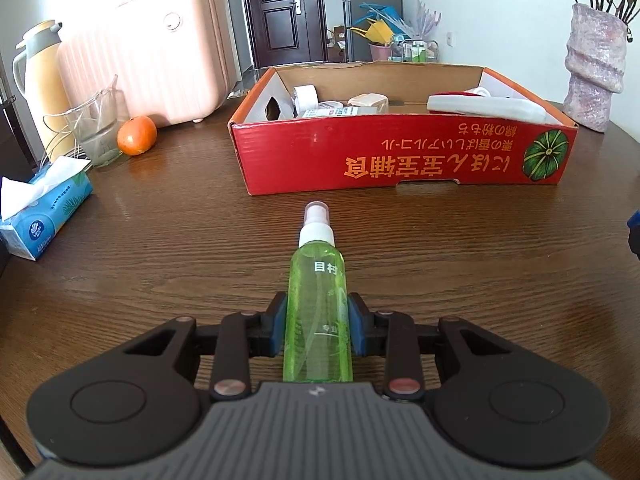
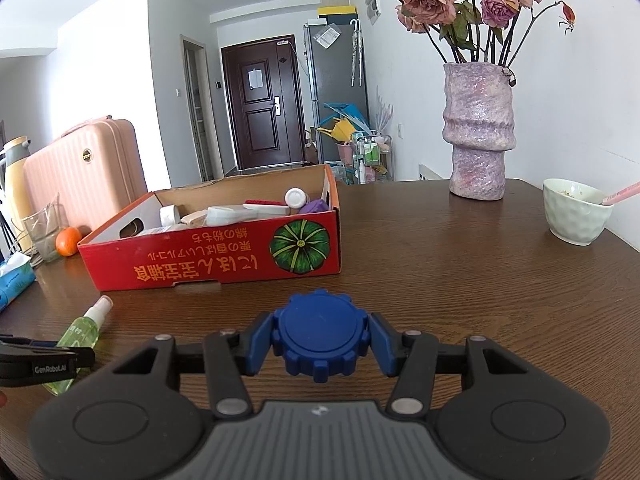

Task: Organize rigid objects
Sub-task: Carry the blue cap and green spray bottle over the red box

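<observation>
We are clamping our left gripper (image 1: 318, 330) on a green plastic spray bottle (image 1: 318, 308) lying on the brown wooden table (image 1: 160, 260), and gripping a blue notched round lid (image 2: 320, 336) in our right gripper (image 2: 320, 344). Farther off, the red cardboard box (image 1: 400, 156) is sitting, holding assorted items.

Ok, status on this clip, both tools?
Left tool shut on green bottle. Right tool shut on blue cap. Red box ahead, path open.
</observation>
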Available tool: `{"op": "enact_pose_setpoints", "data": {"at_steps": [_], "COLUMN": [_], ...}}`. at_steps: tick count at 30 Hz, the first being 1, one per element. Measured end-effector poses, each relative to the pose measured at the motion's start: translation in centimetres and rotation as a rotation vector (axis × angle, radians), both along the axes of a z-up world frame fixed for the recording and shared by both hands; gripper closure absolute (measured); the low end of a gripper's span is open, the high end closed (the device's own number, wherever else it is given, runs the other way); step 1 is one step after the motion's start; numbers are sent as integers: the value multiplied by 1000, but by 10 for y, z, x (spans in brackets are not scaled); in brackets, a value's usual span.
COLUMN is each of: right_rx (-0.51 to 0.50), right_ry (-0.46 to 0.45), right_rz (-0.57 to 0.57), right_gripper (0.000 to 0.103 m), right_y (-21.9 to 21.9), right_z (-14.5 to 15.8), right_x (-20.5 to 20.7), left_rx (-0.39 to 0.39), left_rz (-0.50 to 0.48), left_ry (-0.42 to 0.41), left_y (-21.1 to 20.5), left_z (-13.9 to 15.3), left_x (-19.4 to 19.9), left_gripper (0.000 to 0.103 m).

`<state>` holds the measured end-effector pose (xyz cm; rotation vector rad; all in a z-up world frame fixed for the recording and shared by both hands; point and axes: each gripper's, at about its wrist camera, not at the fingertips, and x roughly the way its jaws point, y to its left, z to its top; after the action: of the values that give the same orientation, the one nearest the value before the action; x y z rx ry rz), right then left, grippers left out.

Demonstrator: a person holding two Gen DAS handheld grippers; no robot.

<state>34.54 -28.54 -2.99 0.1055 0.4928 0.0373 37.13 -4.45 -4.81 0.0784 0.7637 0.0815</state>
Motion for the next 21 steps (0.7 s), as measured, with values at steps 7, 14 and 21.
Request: {"op": "enact_pose_setpoints", "data": {"at_steps": [7,14,21], "right_rx": [-8,-12,-15], "right_ry": [-2,-41,-64], "right_rz": [2,17,36], "right_gripper": [52,52,52], "right_y": [2,6,14], "right_z": [0,2,4], "right_x": [0,-8,-15], "left_rx": [9,0,-15], "left_rz": [-9,-13,-17], "left_ry": [-38,-94,-137], "left_y": [-2,1,4], "left_z": [7,19,29], "left_x": [-6,-19,-35], "left_gripper": [71,71,71]}}
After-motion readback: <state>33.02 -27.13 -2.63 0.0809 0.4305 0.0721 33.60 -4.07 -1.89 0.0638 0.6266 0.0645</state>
